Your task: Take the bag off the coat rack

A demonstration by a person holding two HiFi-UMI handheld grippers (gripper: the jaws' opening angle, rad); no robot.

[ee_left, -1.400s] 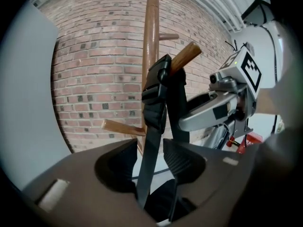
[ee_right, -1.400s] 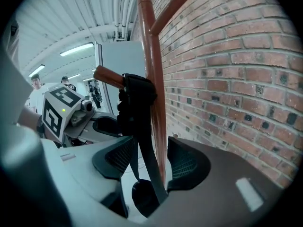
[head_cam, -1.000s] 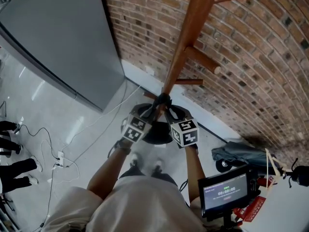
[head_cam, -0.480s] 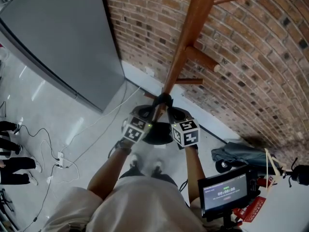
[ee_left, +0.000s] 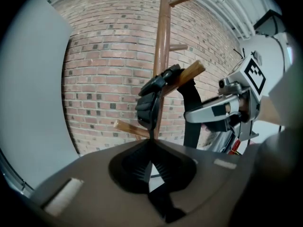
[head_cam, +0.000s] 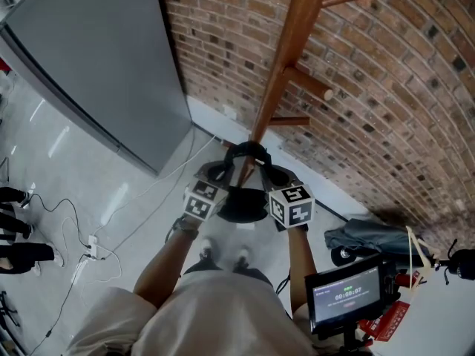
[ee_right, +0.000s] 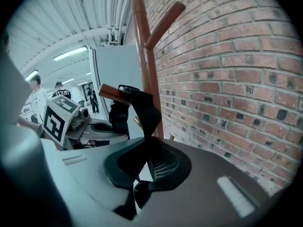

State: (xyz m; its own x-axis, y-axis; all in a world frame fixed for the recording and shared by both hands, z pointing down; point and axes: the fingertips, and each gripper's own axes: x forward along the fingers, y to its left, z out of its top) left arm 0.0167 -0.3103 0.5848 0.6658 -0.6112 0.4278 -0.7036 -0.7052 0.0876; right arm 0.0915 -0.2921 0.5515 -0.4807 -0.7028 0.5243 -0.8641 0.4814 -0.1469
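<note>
A wooden coat rack [head_cam: 286,65] stands against the brick wall. A black bag [head_cam: 242,205] hangs low between my two grippers, and its strap [head_cam: 247,151] loops round the pole. In the left gripper view the padded strap [ee_left: 154,96] lies over a slanting peg [ee_left: 191,71]. The right gripper view shows the same strap [ee_right: 142,105] draped over that peg [ee_right: 110,90]. My left gripper [head_cam: 221,172] is shut on the strap's left side. My right gripper [head_cam: 273,175] is shut on its right side. Both sit just below the peg.
A grey panel [head_cam: 89,65] leans at the left of the rack. White cables [head_cam: 89,243] run over the floor. A monitor [head_cam: 347,295] and a grey bundle on wheels [head_cam: 364,236] are at the lower right. People's feet [head_cam: 15,228] show at the left edge.
The two grippers have drifted slightly apart, and the strap loop between them has widened and risen a little against the pole.
</note>
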